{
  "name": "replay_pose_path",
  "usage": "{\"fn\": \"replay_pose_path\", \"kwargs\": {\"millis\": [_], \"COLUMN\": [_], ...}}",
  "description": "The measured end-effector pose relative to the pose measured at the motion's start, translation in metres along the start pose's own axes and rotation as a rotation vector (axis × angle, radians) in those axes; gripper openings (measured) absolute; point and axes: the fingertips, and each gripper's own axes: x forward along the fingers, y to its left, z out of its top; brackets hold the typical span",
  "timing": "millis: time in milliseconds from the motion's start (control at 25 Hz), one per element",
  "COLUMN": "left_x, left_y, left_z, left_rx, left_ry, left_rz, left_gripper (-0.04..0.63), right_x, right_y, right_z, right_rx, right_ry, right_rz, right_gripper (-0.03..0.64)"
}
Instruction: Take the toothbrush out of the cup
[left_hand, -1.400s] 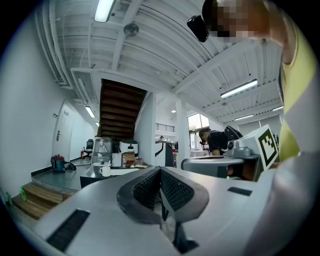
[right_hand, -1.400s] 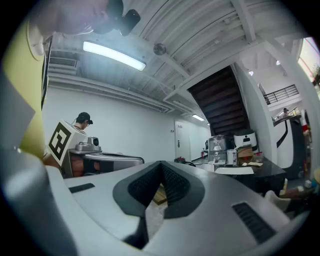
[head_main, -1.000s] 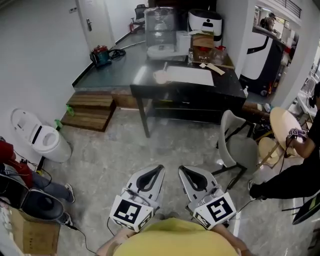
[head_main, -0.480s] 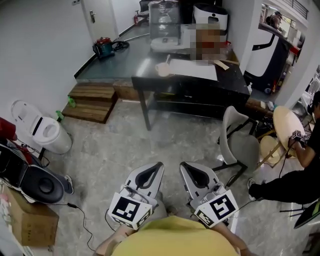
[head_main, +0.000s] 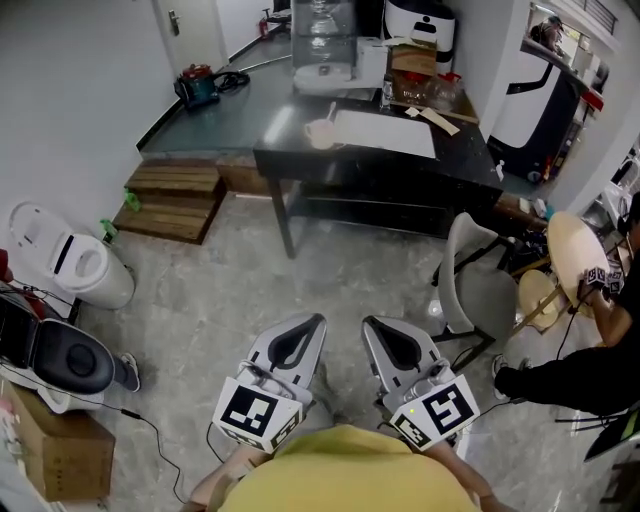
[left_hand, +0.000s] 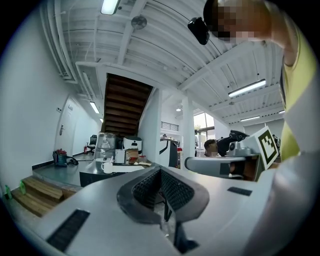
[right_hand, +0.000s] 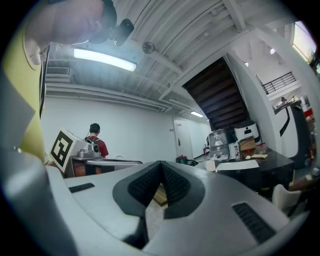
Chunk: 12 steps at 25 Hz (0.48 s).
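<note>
Two grippers show in the head view: one left gripper (head_main: 314, 323) and one right gripper (head_main: 372, 325). One dark surface (head_main: 450, 168) carries one cup (head_main: 320, 132), one white sheet (head_main: 385, 133) and one clear container (head_main: 322, 40) (the clutter behind these is too small to count). The floor (head_main: 250, 290) holds one white chair (head_main: 470, 290), two wooden steps (head_main: 172, 200), one white bin-like unit (head_main: 65, 265) and one cardboard box (head_main: 55, 455). One person in black (head_main: 580, 360) is at the right edge, beside one round wooden disc (head_main: 572, 255).
</note>
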Motion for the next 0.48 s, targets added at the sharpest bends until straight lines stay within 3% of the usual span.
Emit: {"fn": "replay_pose_path", "kwargs": {"millis": [480], "left_x": [0.083], "left_y": [0.112], "left_z": [0.014], "left_rx": [-0.005], "left_ry": [0.008], "left_rz": [-0.026], "left_gripper": [0.011], "right_x": [0.122], "right_y": [-0.072], "right_z": [0.006], "right_rx": [0.022], "right_ry": [-0.008], "right_rz": [-0.039], "right_gripper": [0.017]}}
